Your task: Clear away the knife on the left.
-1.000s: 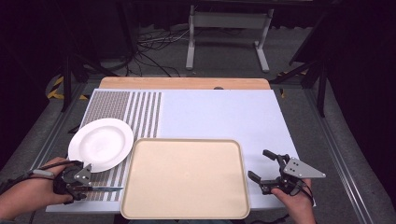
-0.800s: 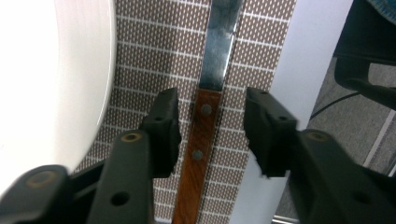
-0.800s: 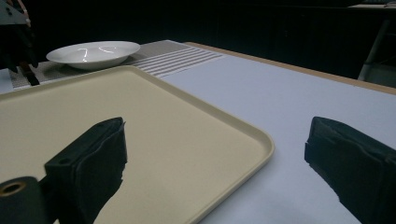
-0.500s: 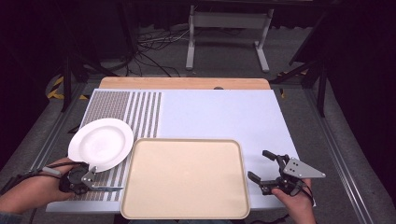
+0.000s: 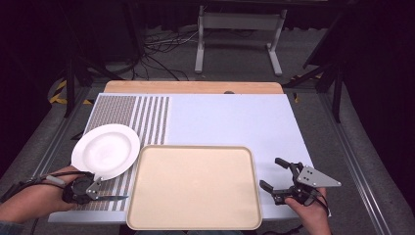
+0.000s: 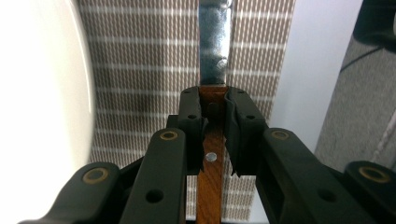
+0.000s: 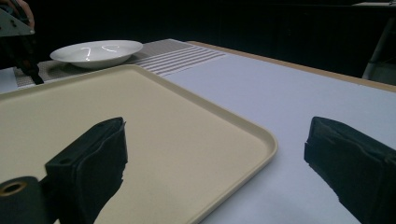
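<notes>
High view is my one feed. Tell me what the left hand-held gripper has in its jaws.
Observer: The left hand-held gripper is shut on a knife, jaws clamped on its wooden handle; the metal blade runs ahead over the striped mat.
Operator: Report what sits beside that blade.
Observer: The white plate lies right alongside, left of the blade in the left gripper view.
Operator: Now give me the right hand-held gripper's state.
Observer: The right hand-held gripper is open and holds nothing; its jaws straddle the corner rim of the beige tray.
</notes>
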